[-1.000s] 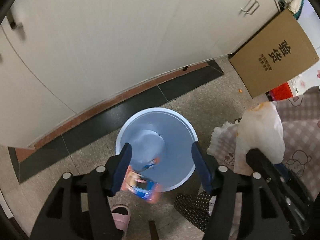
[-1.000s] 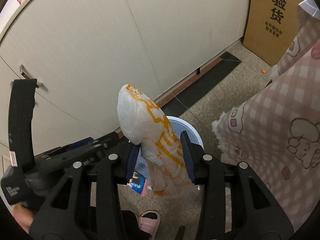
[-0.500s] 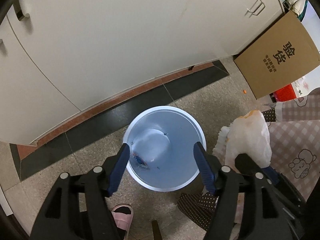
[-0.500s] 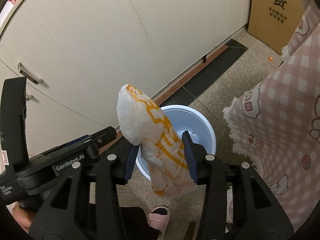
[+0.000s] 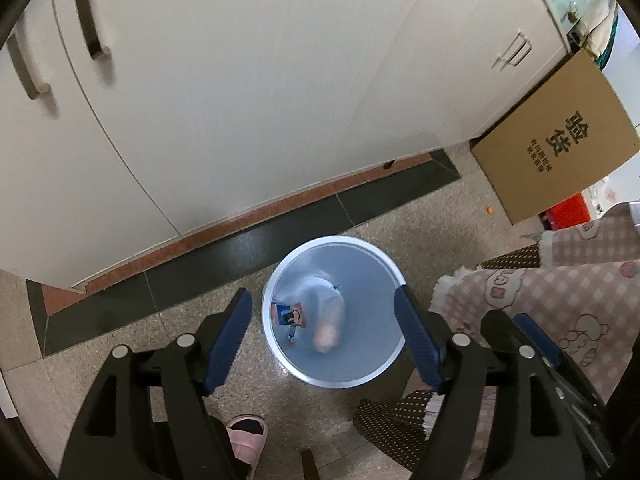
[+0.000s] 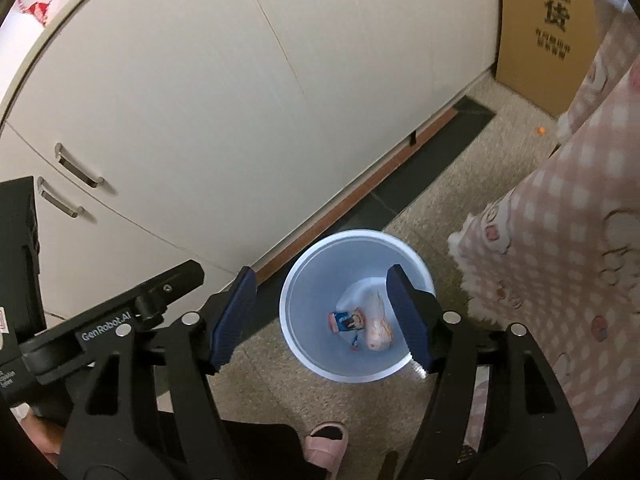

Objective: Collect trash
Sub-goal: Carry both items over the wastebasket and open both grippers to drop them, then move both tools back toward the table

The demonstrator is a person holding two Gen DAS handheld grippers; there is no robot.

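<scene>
A light blue round bin (image 5: 280, 356) (image 6: 296, 344) stands on the speckled floor below both grippers. Inside it lie a small blue and red snack packet (image 5: 289, 315) (image 6: 346, 321) and a white wrapper with orange print (image 5: 327, 335) (image 6: 378, 334), blurred in the left wrist view. My left gripper (image 5: 323, 340) hangs above the bin, its jaws opening with nothing between them. My right gripper (image 6: 320, 316) is also above the bin, jaws opening and empty. The left gripper's black body (image 6: 100, 328) shows at the left of the right wrist view.
White cabinet doors (image 5: 240, 80) (image 6: 240, 80) with metal handles rise behind the bin. A brown cardboard box (image 5: 556, 156) (image 6: 548, 28) leans at the right. A pink checked cloth (image 5: 560, 304) (image 6: 580, 240) hangs to the right. A pink slipper (image 5: 246, 438) (image 6: 324, 442) is near the bottom edge.
The snack packet fell from beside the left jaws into the bin. The right gripper let go of the white wrapper, which now lies in the bin. Both jaws widened; the left gripper rose.
</scene>
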